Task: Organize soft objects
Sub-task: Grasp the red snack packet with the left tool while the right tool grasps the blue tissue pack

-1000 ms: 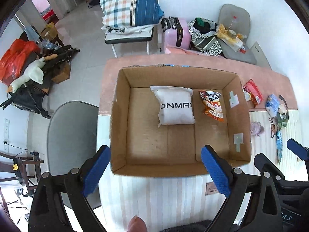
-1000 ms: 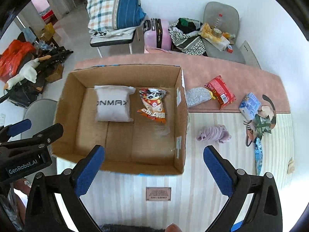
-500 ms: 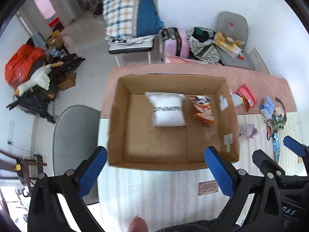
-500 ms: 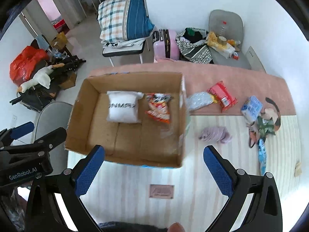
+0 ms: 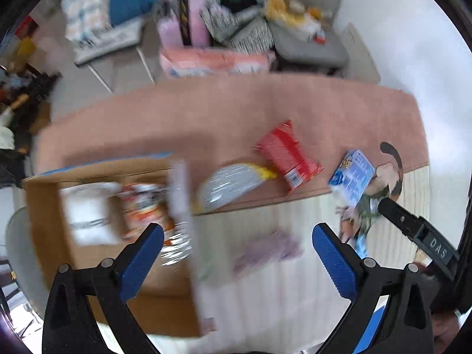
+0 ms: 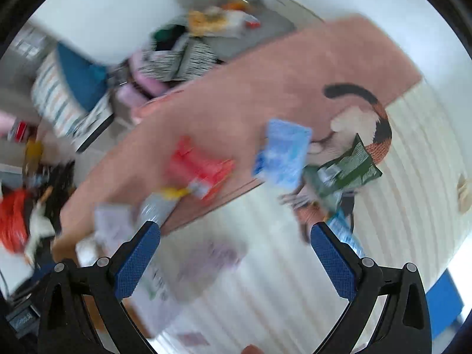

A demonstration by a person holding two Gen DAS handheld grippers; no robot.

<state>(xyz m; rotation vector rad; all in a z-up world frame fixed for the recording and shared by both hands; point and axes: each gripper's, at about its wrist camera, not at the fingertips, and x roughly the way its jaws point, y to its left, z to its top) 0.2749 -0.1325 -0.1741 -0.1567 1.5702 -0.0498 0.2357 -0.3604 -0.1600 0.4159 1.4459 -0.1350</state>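
Note:
Both views are motion-blurred. My left gripper (image 5: 236,253) is open and empty above a lilac soft bundle (image 5: 271,247) on the striped mat. The cardboard box (image 5: 44,221) at the left holds a white pouch (image 5: 88,215) and an orange snack bag (image 5: 141,206). A silver packet (image 5: 230,185), a red packet (image 5: 286,156) and a blue packet (image 5: 354,174) lie on the pink cloth. My right gripper (image 6: 234,259) is open and empty over the lilac bundle (image 6: 215,259); the red packet (image 6: 200,165) and blue packet (image 6: 283,153) lie beyond it.
A green packet (image 6: 348,168) and a cat-shaped mat (image 6: 371,118) lie at the right. Chairs with bedding and bags (image 5: 236,20) stand behind the table. The right gripper's body (image 5: 421,236) shows at the left wrist view's right edge.
Both grippers have swung fast to the right, away from over the box and toward the lilac bundle and packets. The right wrist view has also rolled. Both stay open.

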